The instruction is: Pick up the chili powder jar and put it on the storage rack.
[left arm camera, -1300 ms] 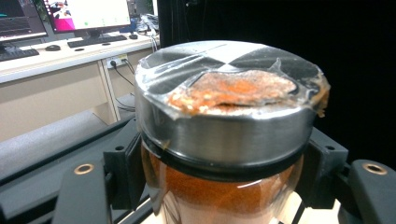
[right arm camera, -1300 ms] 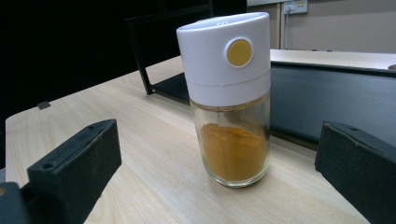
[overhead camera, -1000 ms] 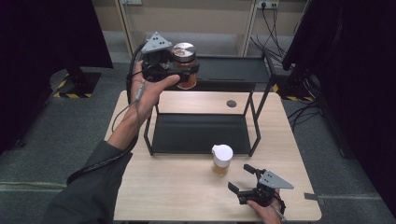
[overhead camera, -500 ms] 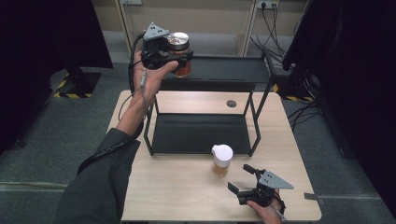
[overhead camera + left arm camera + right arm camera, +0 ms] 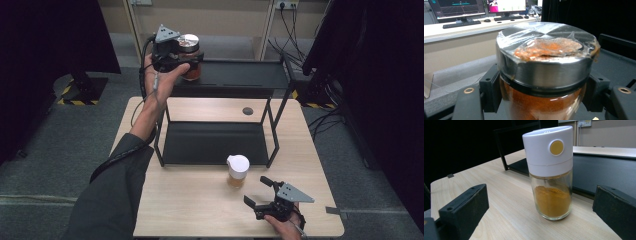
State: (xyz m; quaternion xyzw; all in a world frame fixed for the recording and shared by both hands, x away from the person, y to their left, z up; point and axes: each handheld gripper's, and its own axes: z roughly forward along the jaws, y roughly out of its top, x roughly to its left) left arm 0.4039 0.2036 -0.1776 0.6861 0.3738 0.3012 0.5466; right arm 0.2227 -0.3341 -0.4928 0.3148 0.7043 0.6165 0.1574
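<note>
Table (image 5: 200,210) of pale wood fills the lower centre of the high view, with a black two-tier metal rack (image 5: 220,135) standing on its far half. Left gripper (image 5: 172,52), upper left of frame, is raised beside the rack's top shelf, jaws clamped on a glass jar (image 5: 544,75) of red-orange powder, steel lid wrapped in film. Right gripper (image 5: 262,192), lower right, rests with jaws spread wide, holding nothing. White-capped shaker (image 5: 551,172) of yellow powder stands upright just ahead of it, near the rack's front edge.
</note>
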